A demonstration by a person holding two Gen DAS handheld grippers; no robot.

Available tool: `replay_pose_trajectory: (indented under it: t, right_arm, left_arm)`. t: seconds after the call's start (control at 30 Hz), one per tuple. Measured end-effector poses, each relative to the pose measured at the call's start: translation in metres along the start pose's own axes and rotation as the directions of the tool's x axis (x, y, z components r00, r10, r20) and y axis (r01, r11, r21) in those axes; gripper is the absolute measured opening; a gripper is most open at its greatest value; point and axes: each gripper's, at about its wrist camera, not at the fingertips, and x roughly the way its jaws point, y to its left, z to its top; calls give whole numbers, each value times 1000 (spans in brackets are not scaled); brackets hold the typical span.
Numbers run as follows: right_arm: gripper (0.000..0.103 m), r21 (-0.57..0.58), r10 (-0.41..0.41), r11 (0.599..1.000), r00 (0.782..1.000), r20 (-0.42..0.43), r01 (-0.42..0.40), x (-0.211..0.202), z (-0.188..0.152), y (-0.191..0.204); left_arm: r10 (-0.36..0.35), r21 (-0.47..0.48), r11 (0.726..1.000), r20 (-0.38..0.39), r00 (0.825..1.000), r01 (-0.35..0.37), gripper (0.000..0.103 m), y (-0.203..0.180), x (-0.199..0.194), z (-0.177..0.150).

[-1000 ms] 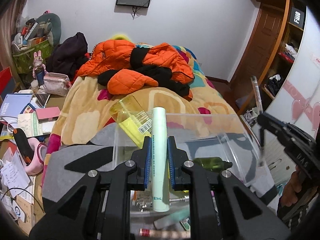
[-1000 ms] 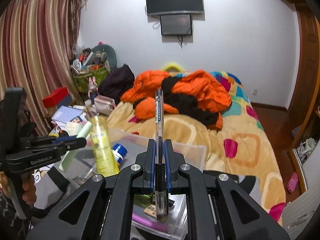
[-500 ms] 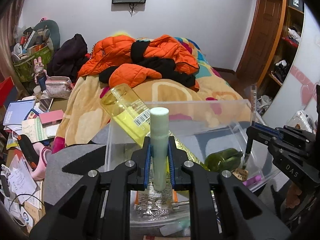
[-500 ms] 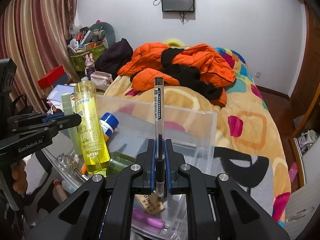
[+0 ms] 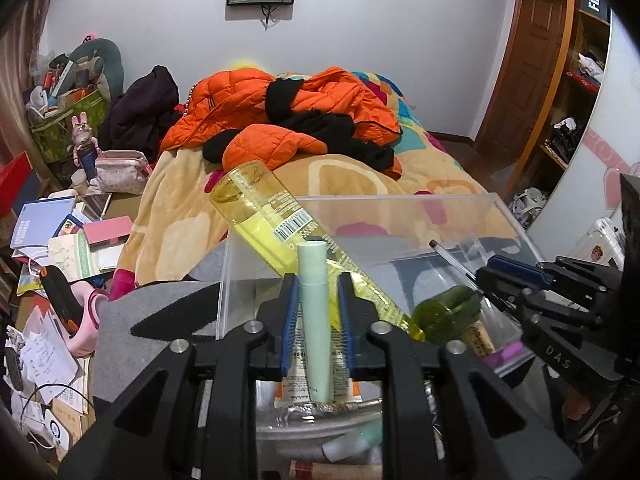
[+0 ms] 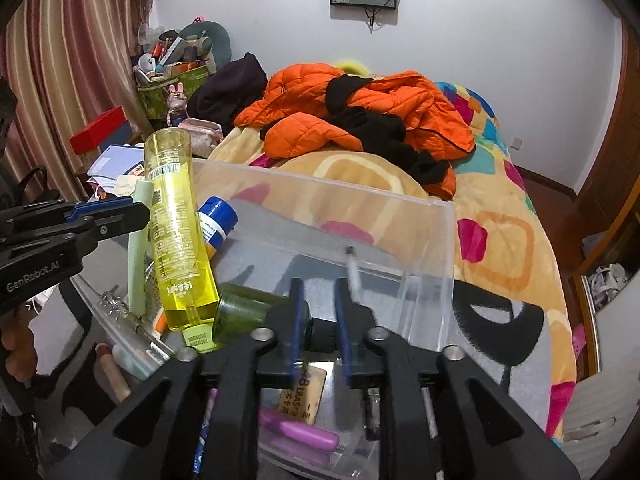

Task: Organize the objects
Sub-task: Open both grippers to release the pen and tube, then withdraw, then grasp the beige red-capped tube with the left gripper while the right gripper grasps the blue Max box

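A clear plastic bin [image 5: 400, 200] stands on the bed's grey blanket. My left gripper [image 5: 316, 284] is over its near wall, jaws opening. A pale green tube [image 5: 315, 312] stands upright between the pads, with a small gap on the right side. My right gripper [image 6: 320, 292] is over the bin too, jaws opening. The clear pen [image 6: 353, 270] leans loose against the right pad, blurred and tilted. In the bin are a tall yellow bottle [image 6: 176, 216], a dark green bottle [image 6: 244, 308], a blue-capped bottle [image 6: 216, 216] and a purple item [image 6: 300, 432].
An orange and black jacket [image 5: 288, 120] lies further up the bed. Books, papers and bags crowd the floor and side table at the left [image 5: 60, 232]. A wooden door and shelves [image 5: 560, 80] stand at the right. A hand [image 6: 16, 344] holds the left gripper.
Both grippers have sunk toward the bin. Their jaws have parted. The tube now rests lower inside the bin, and the pen has tipped to the right, out of the upright grip.
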Motion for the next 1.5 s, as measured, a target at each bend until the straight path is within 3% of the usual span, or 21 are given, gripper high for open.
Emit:
replay_pose_trajectory:
  t: [0.1,0.57,0.8,1.2,1.5]
  right_arm:
    - [36,-3,-6,1000,1000,22,6,-9,-1,2]
    - [62,-9,28,1000,991,127,-28,-72,-11,16]
    - [65,-14,51,999,987,152,-49,-96,-26,25]
    - [66,3,82,997,993,79,-82,-88,-57,35]
    - [66,23,115,993,992,-43,-114,-50,-79,37]
  left_arm:
    - [-8,8,1000,21,1000,8,30,-3,-9,0]
    - [8,63,998,123,992,-16,68,-19,-61,-11]
    - [10,71,997,140,990,-20,86,-20,-81,-28]
    - [22,58,998,56,998,-25,93,-10,-78,-68]
    - [3,33,999,-98,995,0,93,1,-45,-106]
